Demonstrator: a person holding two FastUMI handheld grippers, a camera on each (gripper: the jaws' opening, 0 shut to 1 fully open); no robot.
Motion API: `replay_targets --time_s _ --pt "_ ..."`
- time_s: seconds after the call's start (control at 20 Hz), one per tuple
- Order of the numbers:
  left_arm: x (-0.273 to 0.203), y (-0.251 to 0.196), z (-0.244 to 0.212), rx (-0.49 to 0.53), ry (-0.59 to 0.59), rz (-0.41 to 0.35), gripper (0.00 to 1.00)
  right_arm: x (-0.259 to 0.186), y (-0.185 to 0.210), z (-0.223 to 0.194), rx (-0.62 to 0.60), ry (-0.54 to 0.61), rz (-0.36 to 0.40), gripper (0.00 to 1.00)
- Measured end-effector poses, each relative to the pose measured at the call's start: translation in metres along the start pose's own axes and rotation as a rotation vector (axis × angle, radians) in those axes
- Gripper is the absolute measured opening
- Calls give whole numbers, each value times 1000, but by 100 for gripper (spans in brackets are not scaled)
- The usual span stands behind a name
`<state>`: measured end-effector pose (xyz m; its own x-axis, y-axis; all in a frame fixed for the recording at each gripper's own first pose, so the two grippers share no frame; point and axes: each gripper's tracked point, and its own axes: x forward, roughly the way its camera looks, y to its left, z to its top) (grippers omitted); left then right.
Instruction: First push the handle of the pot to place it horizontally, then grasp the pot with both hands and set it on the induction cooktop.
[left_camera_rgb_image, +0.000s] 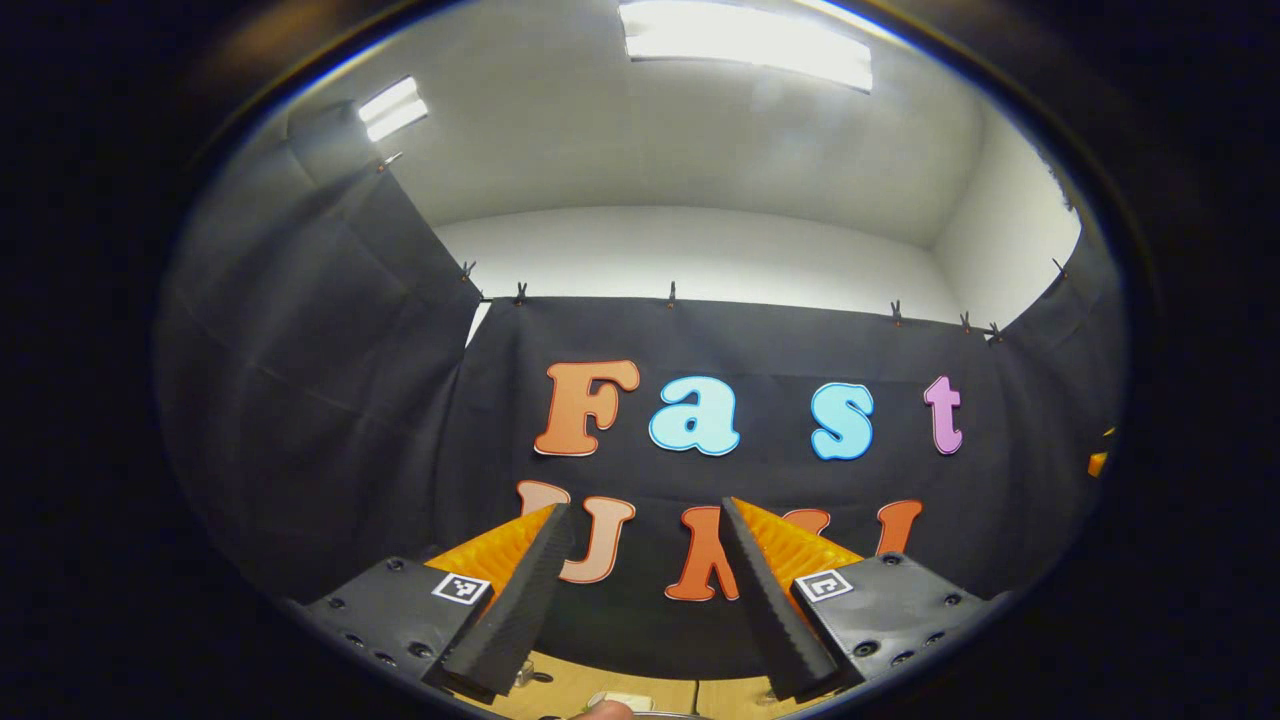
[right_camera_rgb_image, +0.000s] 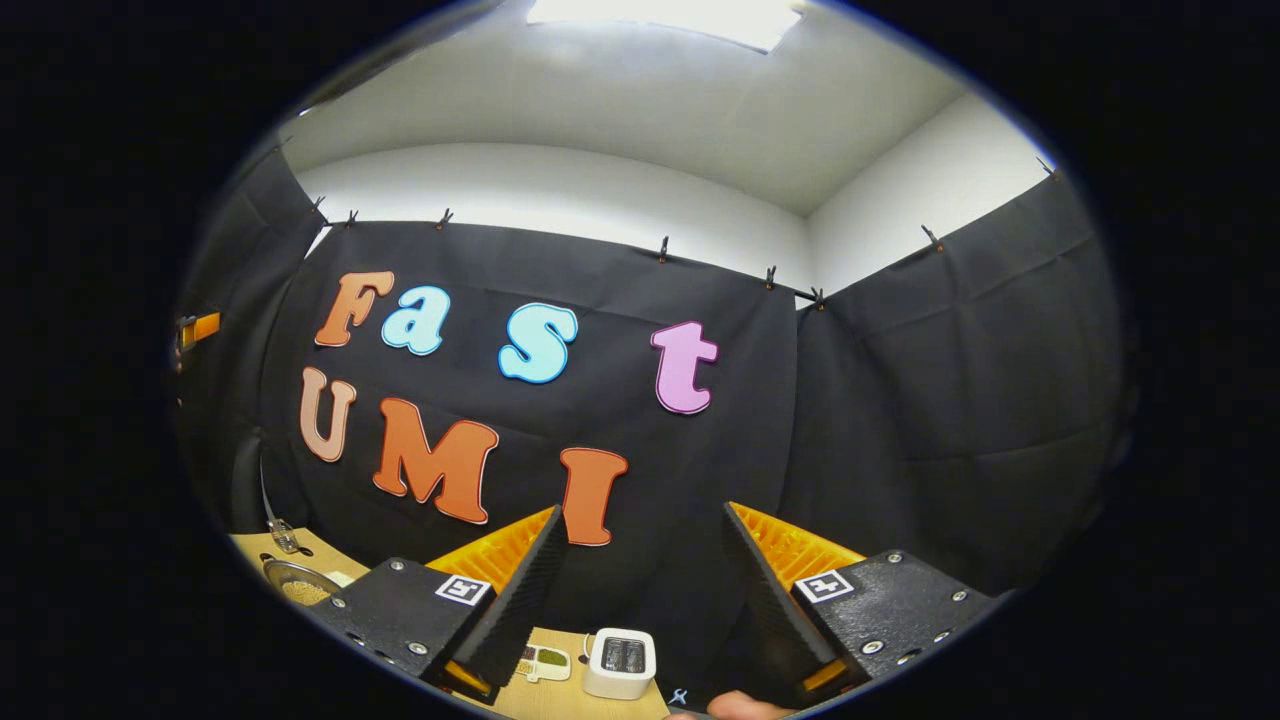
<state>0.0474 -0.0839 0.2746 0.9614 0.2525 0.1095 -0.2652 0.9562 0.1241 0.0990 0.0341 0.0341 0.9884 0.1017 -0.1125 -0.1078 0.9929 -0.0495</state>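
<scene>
Beyond wide-open left tongs (left_camera_rgb_image: 640, 590) and right tongs (right_camera_rgb_image: 640, 600), both empty: round metal pot (right_camera_rgb_image: 300, 580) at the wooden table's (right_camera_rgb_image: 560, 690) far-left edge, likely heavy, rigid, slick — best gripped at opposite rim sides.

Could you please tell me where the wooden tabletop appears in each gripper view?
Left gripper view: the wooden tabletop is a thin strip at the very bottom, below the gap between the left gripper's open fingers.
Right gripper view: it lies at the bottom between the right gripper's fingers, bearing a white box, and runs on to the lower left.
Shared landmark: the clip-hung black cloth wall.
</scene>
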Motion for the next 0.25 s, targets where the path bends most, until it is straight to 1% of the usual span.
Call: replay_targets --time_s 0.1,0.15,0.25 --pt "-1 -9 -5 -17 16 -24 94 1 2 2 -5 -3 3 95" --pt "0 -14 -9 -25 27 -34 95 0 3 2 -6 -4 6 95" --pt "3 -20 -12 -31 40 -45 94 1 7 4 -6 -1 13 95"
